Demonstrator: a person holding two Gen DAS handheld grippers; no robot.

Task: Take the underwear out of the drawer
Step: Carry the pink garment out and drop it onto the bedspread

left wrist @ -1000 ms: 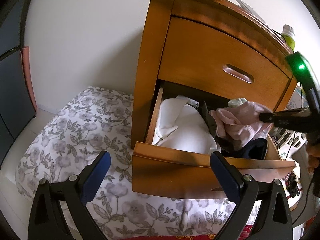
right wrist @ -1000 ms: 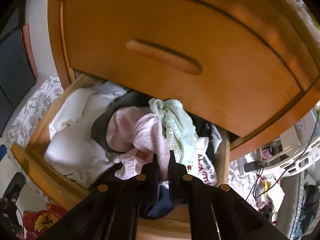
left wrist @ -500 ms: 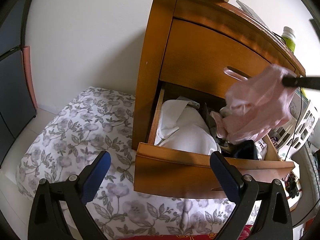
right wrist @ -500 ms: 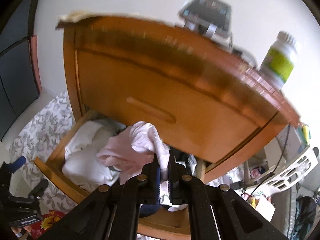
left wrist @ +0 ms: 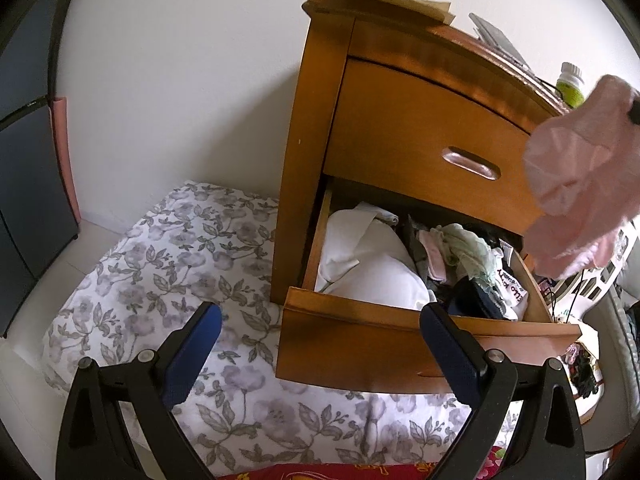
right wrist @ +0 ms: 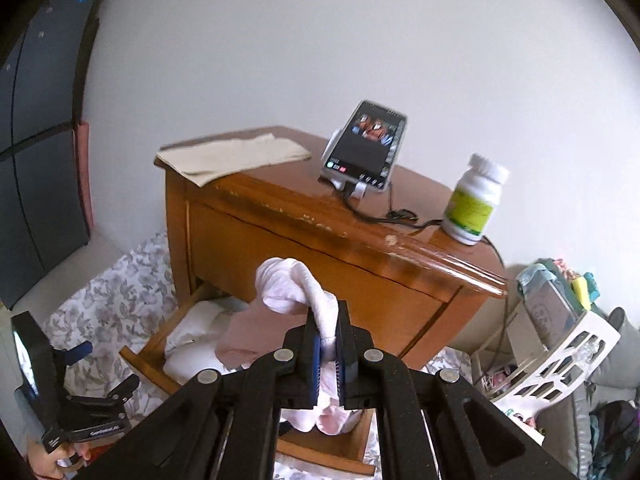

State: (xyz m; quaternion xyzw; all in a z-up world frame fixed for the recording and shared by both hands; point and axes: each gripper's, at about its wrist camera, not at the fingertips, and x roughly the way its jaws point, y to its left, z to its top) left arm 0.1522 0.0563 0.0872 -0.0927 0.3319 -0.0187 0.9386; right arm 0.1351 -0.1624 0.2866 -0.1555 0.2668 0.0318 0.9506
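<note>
Pink underwear [left wrist: 580, 184] hangs in the air at the right, above the open bottom drawer [left wrist: 400, 344] of a wooden nightstand [left wrist: 420, 128]. My right gripper [right wrist: 327, 320] is shut on this pink underwear [right wrist: 296, 288], with the cloth bunched above its blue pads and drooping below them. It is held level with the nightstand top. More clothes fill the drawer: a white garment [left wrist: 372, 260], pale green and dark pieces [left wrist: 468, 252]. My left gripper [left wrist: 320, 320] stands open and empty in front of the drawer, and in the right wrist view this left gripper [right wrist: 106, 368] sits low on the left, held by a hand.
On the nightstand top stand a phone on a stand [right wrist: 364, 148], a white bottle with a green label [right wrist: 476, 204] and a folded cloth [right wrist: 232, 156]. A white basket [right wrist: 560, 364] of clutter is at the right. Floral bedding [left wrist: 180, 248] lies left of the drawer, with a dark cabinet [left wrist: 28, 160] beyond.
My right gripper has risen up and back from the drawer with the pink underwear, which has lifted clear of the other clothes. My left gripper has stayed where it was.
</note>
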